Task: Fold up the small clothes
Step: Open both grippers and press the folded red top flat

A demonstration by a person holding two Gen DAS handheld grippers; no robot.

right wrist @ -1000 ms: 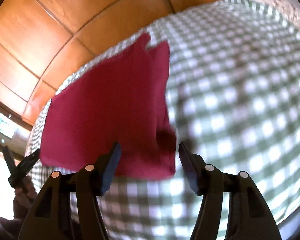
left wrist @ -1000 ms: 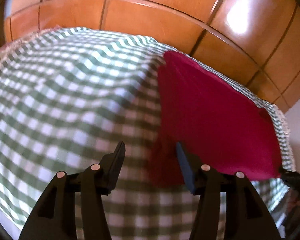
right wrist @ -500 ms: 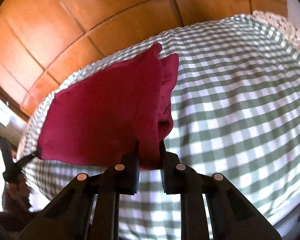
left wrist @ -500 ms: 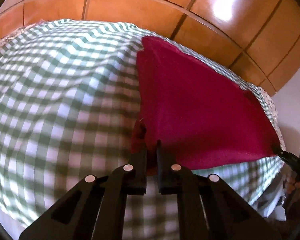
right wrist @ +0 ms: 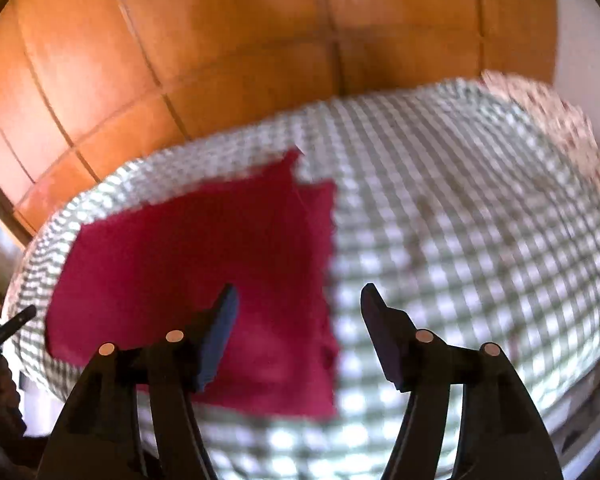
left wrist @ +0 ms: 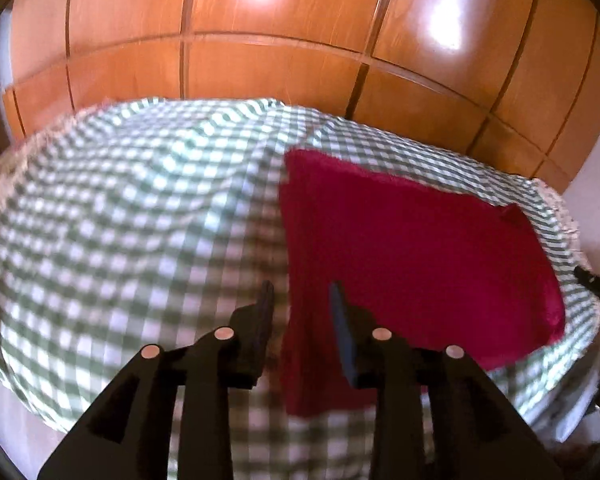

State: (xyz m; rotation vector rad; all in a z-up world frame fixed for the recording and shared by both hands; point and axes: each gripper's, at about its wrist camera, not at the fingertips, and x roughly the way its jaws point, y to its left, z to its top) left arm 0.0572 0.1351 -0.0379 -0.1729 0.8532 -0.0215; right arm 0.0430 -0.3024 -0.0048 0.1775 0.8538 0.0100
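Cloth [left wrist: 412, 248] on bedspread [left wrist: 140, 220], wardrobe [left wrist: 280, 40] behind

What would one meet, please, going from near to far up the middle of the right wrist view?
Right tool, its black fingers apart → flat crimson cloth garment → green-and-white checked bedcover → glossy orange-brown wooden panelled wall.

We see our right tongs [right wrist: 298, 300], whose jaws have just been opening, standing apart above the near right corner of a flat red fabric garment [right wrist: 204, 264], gripping nothing. It lies on a green-and-white checked bedspread [right wrist: 460, 208] before orange wooden panelling [right wrist: 220, 40].
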